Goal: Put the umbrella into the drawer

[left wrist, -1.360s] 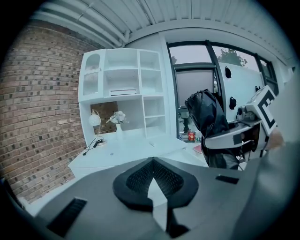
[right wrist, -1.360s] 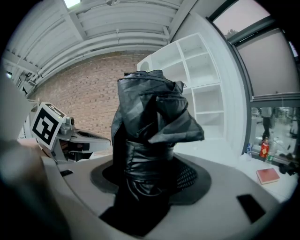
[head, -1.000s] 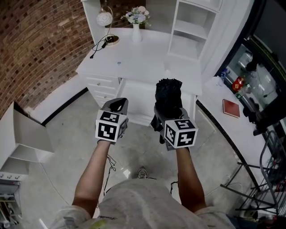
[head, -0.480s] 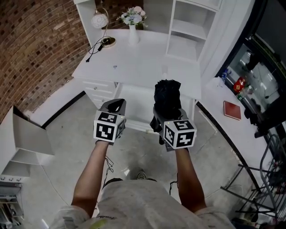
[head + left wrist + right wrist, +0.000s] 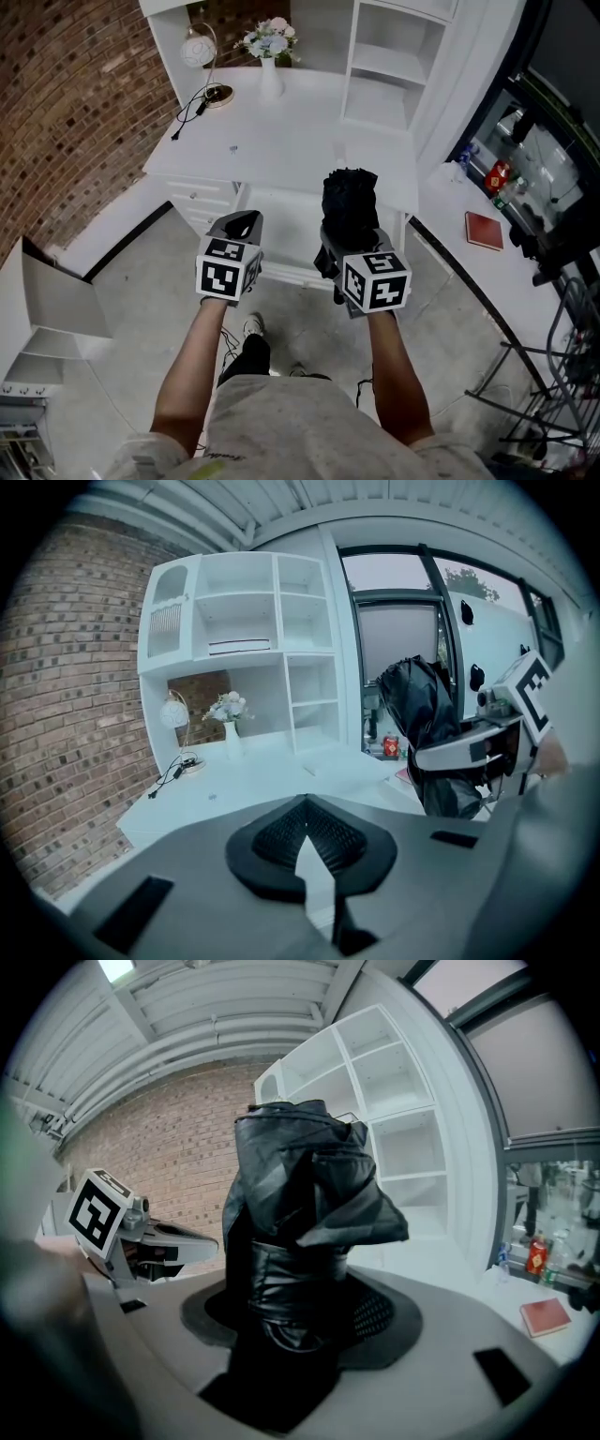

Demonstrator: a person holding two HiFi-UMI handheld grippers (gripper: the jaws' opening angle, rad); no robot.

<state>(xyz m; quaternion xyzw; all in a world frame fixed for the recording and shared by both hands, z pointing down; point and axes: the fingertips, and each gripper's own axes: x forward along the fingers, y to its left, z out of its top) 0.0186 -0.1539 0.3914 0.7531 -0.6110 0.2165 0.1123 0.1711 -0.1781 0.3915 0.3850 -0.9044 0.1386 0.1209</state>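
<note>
Head view, looking steeply down: my two arms reach forward over a grey floor towards a white table backed by white shelves. The right tongs pinch a folded black fabric umbrella, which stands upright out of them, in the air and well short of the table. The left tongs hover beside it, apart from it. Small white drawer fronts sit under the table's left end. A wider white panel lies below the table edge straight ahead, but I cannot tell whether it is a pulled-out drawer.

Left gripper view: the left tongs are pressed together with nothing between them. The umbrella shows at the right, and the table top lies ahead.

Right gripper view: the right tongs are clamped around the umbrella's strapped lower part, and its loose folds bulge above the jaws.

My judgement is that I am carrying the umbrella towards the table. To do this step well, I should keep the right grip firm and low on the bundle. I should use the free left tongs to pull a drawer open if none is. Then I should tip the umbrella flat so it fits lengthwise before letting go.
</note>
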